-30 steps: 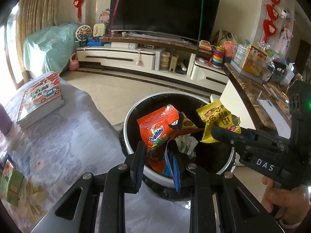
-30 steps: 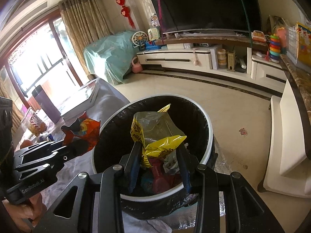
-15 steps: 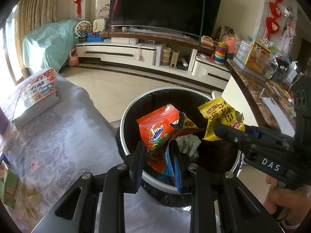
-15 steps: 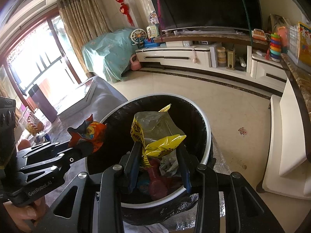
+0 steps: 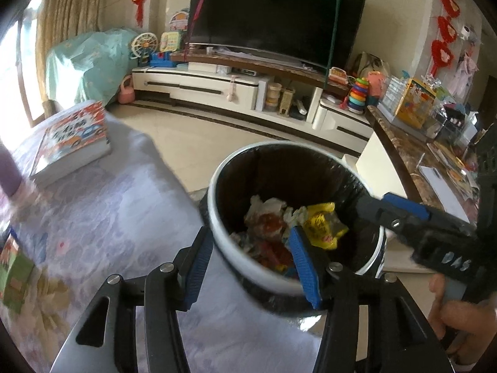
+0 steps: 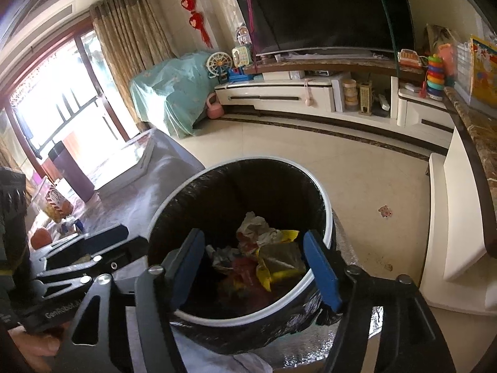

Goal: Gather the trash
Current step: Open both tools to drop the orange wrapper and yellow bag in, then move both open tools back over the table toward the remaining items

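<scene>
The round trash bin (image 5: pixel 217 239) has a white rim and a black liner and stands against the cloth-covered table. My left gripper (image 5: pixel 250 236) hangs over its near rim with its jaws opening and nothing between the blue pads. An orange-red wrapper (image 5: pixel 267 223) and a yellow wrapper (image 5: pixel 320 227) lie loose inside on crumpled paper. My right gripper (image 6: pixel 253 237) is also above the bin (image 6: pixel 326 205), jaws opening and empty, with the yellow wrapper (image 6: pixel 279 261) below it. Each gripper shows in the other's view: the right gripper (image 5: pixel 403 214) at the right, the left gripper (image 6: pixel 102 242) at the left.
A stack of books (image 5: pixel 74 143) lies on the lilac tablecloth (image 5: pixel 108 217) left of the bin. A green packet (image 5: pixel 12 270) sits at the table's left edge and a purple cup (image 6: pixel 70 171) further back. A marble counter (image 5: pixel 413 155) runs along the right; tiled floor and a TV stand lie beyond.
Both grippers have opened. The orange wrapper has left the left gripper and the yellow one the right, and both now lie in the bin. The left view has shifted slightly.
</scene>
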`<state>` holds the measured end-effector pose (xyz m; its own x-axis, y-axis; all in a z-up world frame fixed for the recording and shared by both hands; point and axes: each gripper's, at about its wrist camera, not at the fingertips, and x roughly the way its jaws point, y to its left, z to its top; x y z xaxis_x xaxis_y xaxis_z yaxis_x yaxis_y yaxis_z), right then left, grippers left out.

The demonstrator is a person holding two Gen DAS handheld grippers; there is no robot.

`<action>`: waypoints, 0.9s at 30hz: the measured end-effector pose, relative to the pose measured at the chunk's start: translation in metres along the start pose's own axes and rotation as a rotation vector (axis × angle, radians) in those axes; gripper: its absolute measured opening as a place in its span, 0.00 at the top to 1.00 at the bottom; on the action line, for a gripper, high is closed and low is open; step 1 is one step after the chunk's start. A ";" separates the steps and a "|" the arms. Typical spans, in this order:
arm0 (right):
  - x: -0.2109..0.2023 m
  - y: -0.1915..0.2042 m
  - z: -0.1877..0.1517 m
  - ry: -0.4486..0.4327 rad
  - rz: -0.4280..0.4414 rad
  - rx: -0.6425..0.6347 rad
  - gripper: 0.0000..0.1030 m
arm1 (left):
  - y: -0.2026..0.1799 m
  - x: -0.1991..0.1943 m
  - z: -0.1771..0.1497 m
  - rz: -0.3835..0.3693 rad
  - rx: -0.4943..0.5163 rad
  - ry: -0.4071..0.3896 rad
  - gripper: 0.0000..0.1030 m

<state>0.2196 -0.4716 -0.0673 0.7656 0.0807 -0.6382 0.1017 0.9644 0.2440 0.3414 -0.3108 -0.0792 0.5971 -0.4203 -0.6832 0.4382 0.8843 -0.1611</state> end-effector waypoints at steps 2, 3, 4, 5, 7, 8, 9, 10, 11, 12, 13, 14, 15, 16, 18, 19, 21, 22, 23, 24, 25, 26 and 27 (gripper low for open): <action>-0.004 0.004 -0.002 -0.007 0.013 0.012 0.20 | 0.007 -0.005 -0.006 0.004 -0.014 0.004 0.47; -0.006 0.006 -0.004 -0.010 0.023 0.017 0.19 | 0.012 -0.009 -0.014 0.010 -0.027 0.009 0.47; -0.007 0.010 -0.007 -0.012 0.035 0.019 0.19 | 0.016 -0.012 -0.017 0.012 -0.034 0.011 0.47; -0.008 0.015 -0.011 -0.009 0.044 0.017 0.19 | 0.019 -0.016 -0.023 0.016 -0.045 0.013 0.46; -0.009 0.023 -0.016 -0.004 0.060 0.014 0.19 | 0.031 -0.026 -0.035 0.023 -0.077 0.014 0.46; -0.009 0.025 -0.018 -0.002 0.067 0.015 0.19 | 0.036 -0.031 -0.040 0.025 -0.090 0.014 0.46; -0.009 0.029 -0.021 0.002 0.074 0.014 0.19 | 0.043 -0.037 -0.047 0.032 -0.106 0.014 0.46; -0.009 0.035 -0.025 0.008 0.085 0.010 0.19 | 0.048 -0.042 -0.052 0.038 -0.117 0.014 0.46; -0.009 0.039 -0.029 0.011 0.092 0.006 0.19 | 0.054 -0.048 -0.058 0.045 -0.133 0.013 0.46; -0.009 0.042 -0.031 0.013 0.098 0.004 0.19 | 0.060 -0.053 -0.064 0.050 -0.147 0.013 0.46; -0.009 0.048 -0.035 0.018 0.106 0.001 0.19 | 0.064 -0.058 -0.068 0.055 -0.156 0.011 0.46; -0.008 0.054 -0.038 0.025 0.117 -0.003 0.19 | 0.069 -0.063 -0.072 0.062 -0.167 0.009 0.46; -0.007 0.059 -0.040 0.030 0.126 -0.008 0.19 | 0.073 -0.069 -0.077 0.068 -0.178 0.007 0.46; -0.007 0.064 -0.044 0.034 0.133 -0.012 0.19 | 0.078 -0.075 -0.081 0.076 -0.189 0.004 0.45; -0.006 0.076 -0.049 0.045 0.150 -0.021 0.19 | 0.089 -0.088 -0.091 0.093 -0.212 -0.002 0.45; -0.005 0.080 -0.051 0.049 0.156 -0.023 0.19 | 0.092 -0.094 -0.094 0.099 -0.219 -0.005 0.45; -0.003 0.090 -0.056 0.059 0.173 -0.029 0.19 | 0.102 -0.105 -0.101 0.118 -0.237 -0.013 0.45; -0.001 0.097 -0.059 0.066 0.183 -0.035 0.19 | 0.109 -0.111 -0.104 0.127 -0.249 -0.018 0.45; 0.000 0.102 -0.061 0.072 0.191 -0.039 0.19 | 0.115 -0.118 -0.108 0.137 -0.263 -0.023 0.45; 0.002 0.108 -0.064 0.079 0.199 -0.045 0.19 | 0.120 -0.122 -0.111 0.145 -0.271 -0.026 0.45; 0.004 0.114 -0.066 0.088 0.208 -0.051 0.19 | 0.126 -0.128 -0.114 0.156 -0.283 -0.029 0.44; 0.006 0.119 -0.068 0.094 0.213 -0.056 0.19 | 0.131 -0.132 -0.117 0.164 -0.292 -0.031 0.44; 0.008 0.126 -0.071 0.103 0.222 -0.062 0.19 | 0.136 -0.134 -0.118 0.171 -0.299 -0.031 0.44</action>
<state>0.1934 -0.3320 -0.0933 0.6956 0.3149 -0.6457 -0.1038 0.9334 0.3434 0.2419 -0.1101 -0.0936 0.6669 -0.2631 -0.6971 0.1168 0.9609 -0.2510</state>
